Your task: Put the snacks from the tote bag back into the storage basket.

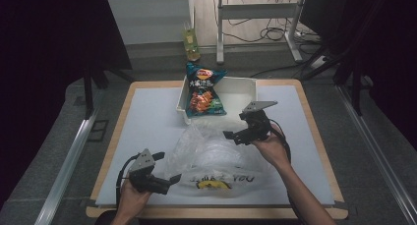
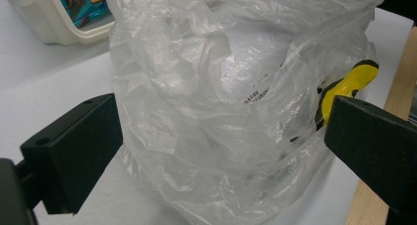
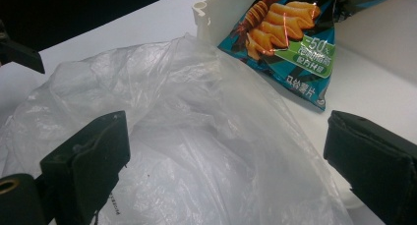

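Both grippers gaping wide: left gripper (image 1: 169, 178) beside the clear plastic bag (image 1: 211, 156) reading "YOU", right gripper (image 1: 231, 134) just below the "-50%" chip bag (image 1: 202, 90).

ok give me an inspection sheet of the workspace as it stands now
surface: white mat on a wood-edged table, dry, no spills seen
job's things: clear plastic bag crumpled at the near middle, with yellow and black print; chip bag leaning in the white bin at the far edge
clutter: nothing seen
grippers: left gripper at the bag's near left, jaws open astride the film; right gripper at the bag's far right, jaws open, nothing held
cables: black cable loops from the left gripper; loose cables on the floor beyond
surroundings: metal frame legs, yellow-green bottle on the floor
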